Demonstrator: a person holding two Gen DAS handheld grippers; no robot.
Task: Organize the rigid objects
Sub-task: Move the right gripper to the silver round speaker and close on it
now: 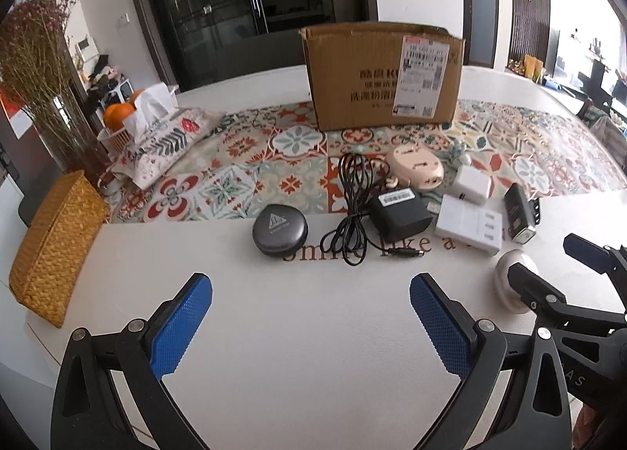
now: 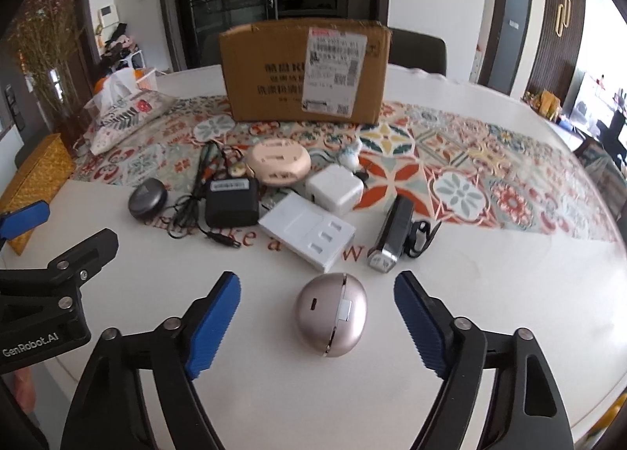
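On the white table (image 2: 490,313), the metallic egg-shaped case (image 2: 331,313) lies untouched between the right fingers (image 2: 213,326)

A white table (image 2: 490,293) with brown lettering is crossed by a patterned runner (image 2: 470,183). At twelve o'clock a cardboard box (image 2: 301,73) is seen on the runner. Nearer, a dark round case (image 2: 147,197), a black adapter (image 2: 232,203), a white charger (image 2: 309,232) and a black torch (image 2: 394,234) are laid out. At six o'clock a pinkish egg-shaped case (image 2: 331,313) is set. At nine o'clock a woven box (image 1: 55,246) is placed.
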